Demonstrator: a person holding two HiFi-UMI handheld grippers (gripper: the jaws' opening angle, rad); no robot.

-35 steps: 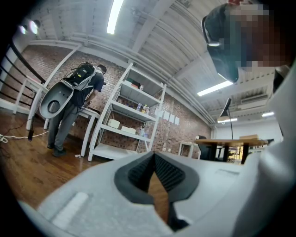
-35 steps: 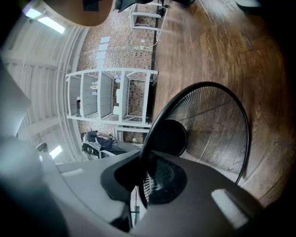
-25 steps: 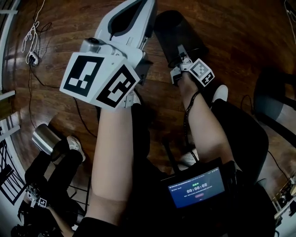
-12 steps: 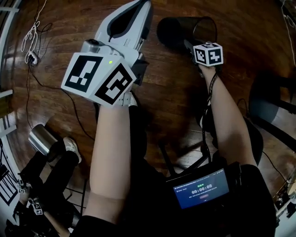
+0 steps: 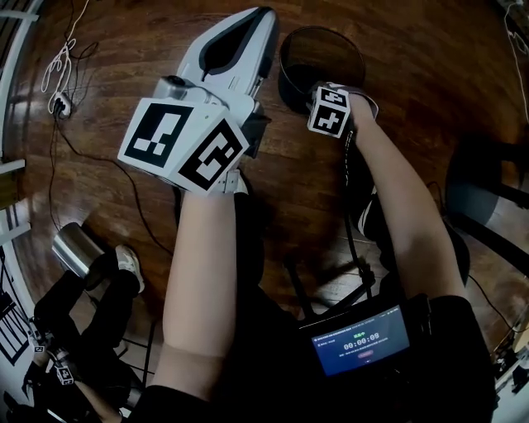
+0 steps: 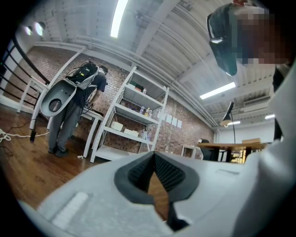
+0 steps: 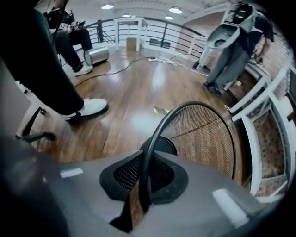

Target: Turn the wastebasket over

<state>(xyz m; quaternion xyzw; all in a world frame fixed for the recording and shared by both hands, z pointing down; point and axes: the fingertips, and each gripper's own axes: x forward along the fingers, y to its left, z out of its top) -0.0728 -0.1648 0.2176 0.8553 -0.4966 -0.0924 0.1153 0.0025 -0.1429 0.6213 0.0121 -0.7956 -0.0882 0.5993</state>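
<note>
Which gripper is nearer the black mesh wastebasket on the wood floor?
Right. The black mesh wastebasket's rim runs between the right gripper's fingers, which have just been opening; the left gripper is held off to the wastebasket's side, touching nothing.

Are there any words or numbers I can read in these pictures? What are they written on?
"00:00:09": the timer, as best it reads, on the blue screen at the person's waist.
Small print above and below the timer: too small to read.
Big marker cube and small marker cube: black-and-white squares only, no letters.
Papers on the brick wall: too blurred to read.
</note>
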